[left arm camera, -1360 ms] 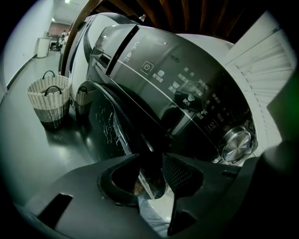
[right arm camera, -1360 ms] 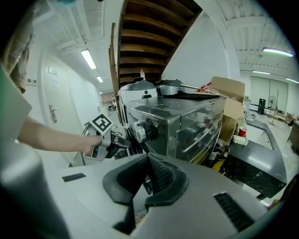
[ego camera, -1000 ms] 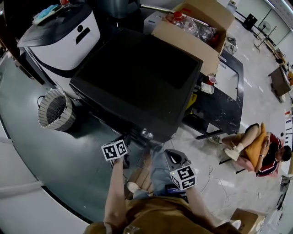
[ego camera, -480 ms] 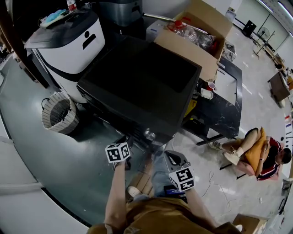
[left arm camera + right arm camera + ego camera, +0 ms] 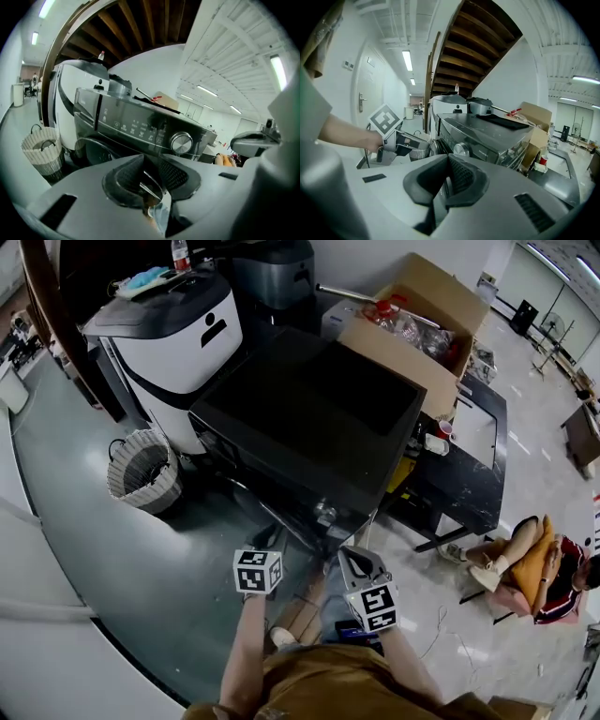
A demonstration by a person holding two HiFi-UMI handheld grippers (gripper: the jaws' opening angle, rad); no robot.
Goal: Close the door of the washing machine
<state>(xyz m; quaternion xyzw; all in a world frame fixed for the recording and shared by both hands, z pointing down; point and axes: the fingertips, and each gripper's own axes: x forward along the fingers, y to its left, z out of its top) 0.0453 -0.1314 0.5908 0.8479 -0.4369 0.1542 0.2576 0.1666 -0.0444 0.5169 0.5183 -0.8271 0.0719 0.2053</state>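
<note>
Left gripper view is facing the washer point(image 5: 140, 124) front, with its door point(image 5: 91, 152) sitting at 8 o'clock below the dial point(image 5: 181, 143) and looking already pushed flush. You are holding the left hand-held gripper point(image 5: 151, 180) near that front. Its jaws are standing partway apart and have just been closing on nothing, likely because the push is done. The right hand-held gripper point(image 5: 446, 180) is hanging beside it as a spare, jaws together and empty. In the head view the grey floor point(image 5: 94, 549) is gleaming. A basket point(image 5: 143, 474) is standing at 9 o'clock of the washer, a box point(image 5: 412, 329) at 1 o'clock and a seated person point(image 5: 534, 563) at 4 o'clock.
</note>
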